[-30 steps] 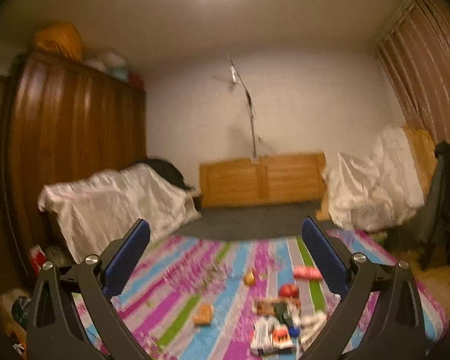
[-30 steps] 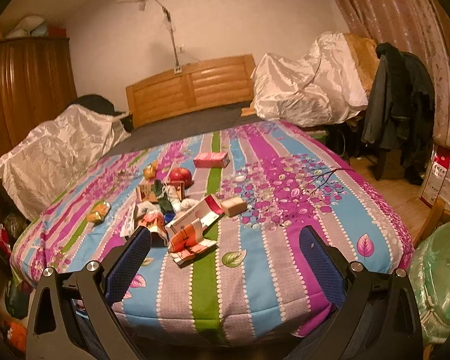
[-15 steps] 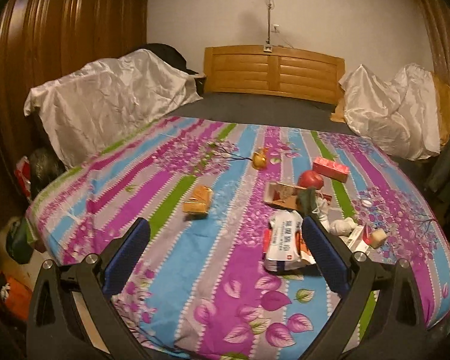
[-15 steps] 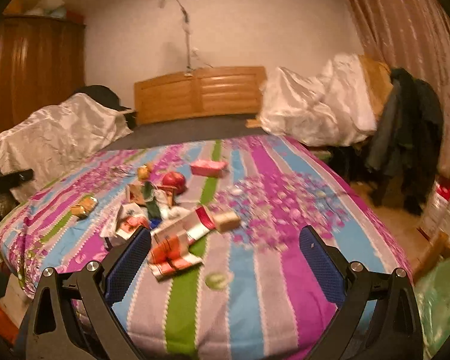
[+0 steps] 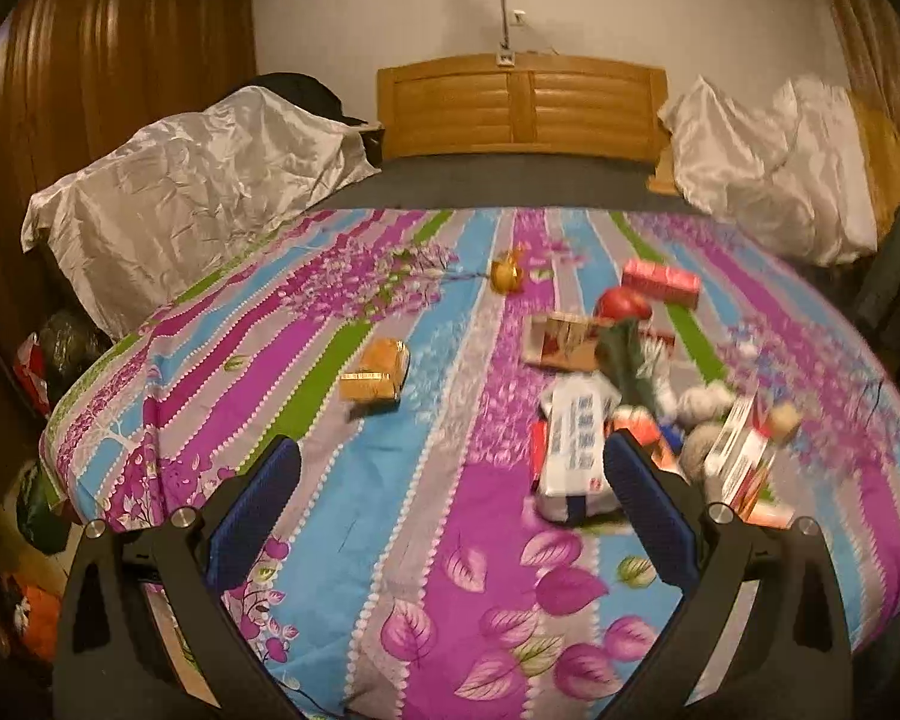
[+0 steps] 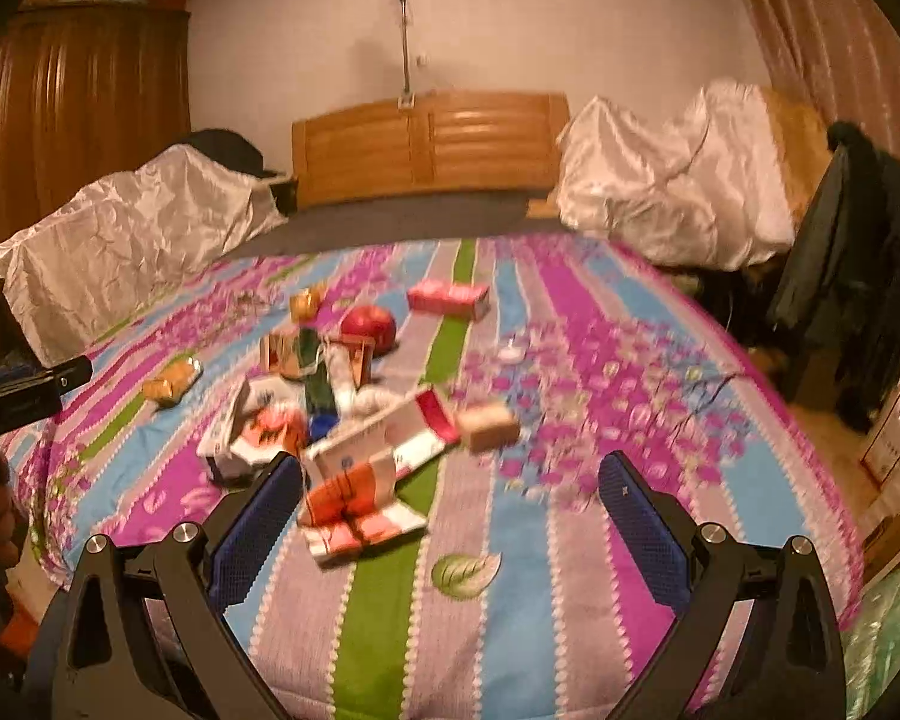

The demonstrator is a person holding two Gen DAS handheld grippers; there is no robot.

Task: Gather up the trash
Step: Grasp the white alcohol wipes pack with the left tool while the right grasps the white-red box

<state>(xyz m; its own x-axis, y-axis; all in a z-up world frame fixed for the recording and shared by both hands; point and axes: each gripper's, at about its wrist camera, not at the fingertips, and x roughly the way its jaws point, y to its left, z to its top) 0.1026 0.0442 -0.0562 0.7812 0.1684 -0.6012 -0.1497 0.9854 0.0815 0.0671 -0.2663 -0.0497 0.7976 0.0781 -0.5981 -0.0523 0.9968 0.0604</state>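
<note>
Trash lies scattered on a bed with a striped floral sheet point(image 5: 390, 510). In the left wrist view, an orange packet point(image 5: 377, 377) lies apart at mid-left, and a white carton point(image 5: 576, 450) lies by the right finger. My left gripper point(image 5: 447, 498) hovers open and empty over the sheet. In the right wrist view, a pile holds a red-and-white flattened box point(image 6: 360, 498), a red ball-like thing point(image 6: 369, 324), a pink box point(image 6: 448, 298) and a tan cube point(image 6: 489, 426). My right gripper point(image 6: 450, 507) is open, empty, just short of the pile.
Silver-covered furniture point(image 5: 192, 192) flanks the bed on the left, more of it point(image 6: 666, 192) on the right. A wooden headboard point(image 5: 522, 108) stands behind and a wardrobe point(image 5: 108, 72) at left. A dark coat point(image 6: 858, 240) hangs at right. The left gripper's edge point(image 6: 24, 390) shows at the far left.
Both grippers moved forward and down toward the bed; the left view tilted from the ceiling to the sheet. The trash now looks larger and nearer. Both stay open.
</note>
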